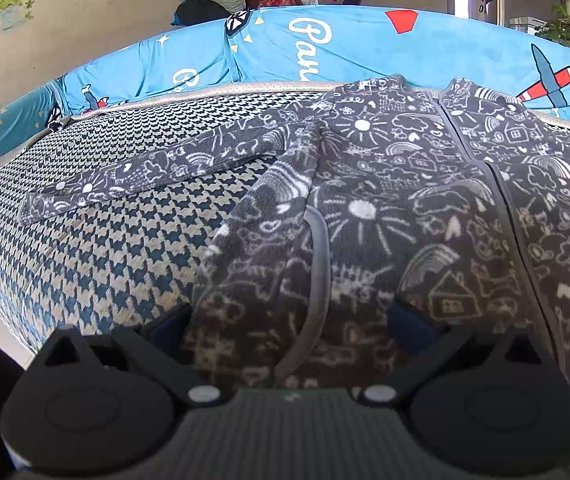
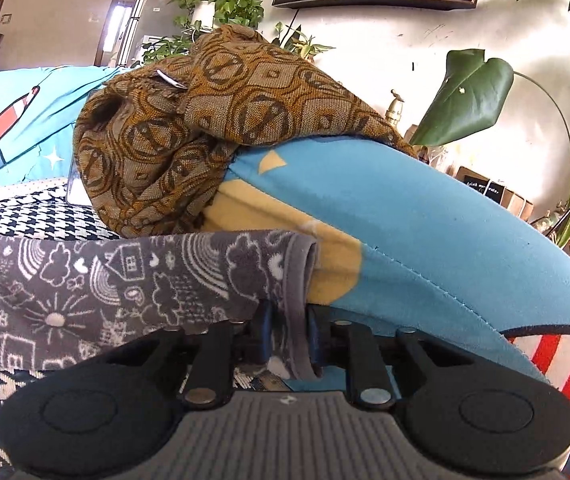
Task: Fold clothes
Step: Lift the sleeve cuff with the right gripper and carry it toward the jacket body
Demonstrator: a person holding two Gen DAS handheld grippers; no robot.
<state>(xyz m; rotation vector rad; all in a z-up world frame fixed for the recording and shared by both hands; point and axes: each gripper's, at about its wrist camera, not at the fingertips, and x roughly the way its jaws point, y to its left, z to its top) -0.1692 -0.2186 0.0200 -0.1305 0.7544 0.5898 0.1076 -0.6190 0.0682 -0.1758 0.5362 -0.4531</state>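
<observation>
A dark grey fleece jacket (image 1: 405, 184) with white doodles lies spread on the houndstooth sofa cover (image 1: 97, 248). The left gripper (image 1: 289, 320) straddles its hem, jaws apart; the right gripper (image 2: 289, 340) pinches its cuff.

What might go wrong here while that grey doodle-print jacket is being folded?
The right tongs pinch only the thin trimmed cuff edge of the grey jacket, so the fleece might slip out when pulled. That cuff lies close to the brown patterned cushion and may snag on it. The left tongs are open around the jacket, gripping nothing, so that side could bunch.
</observation>
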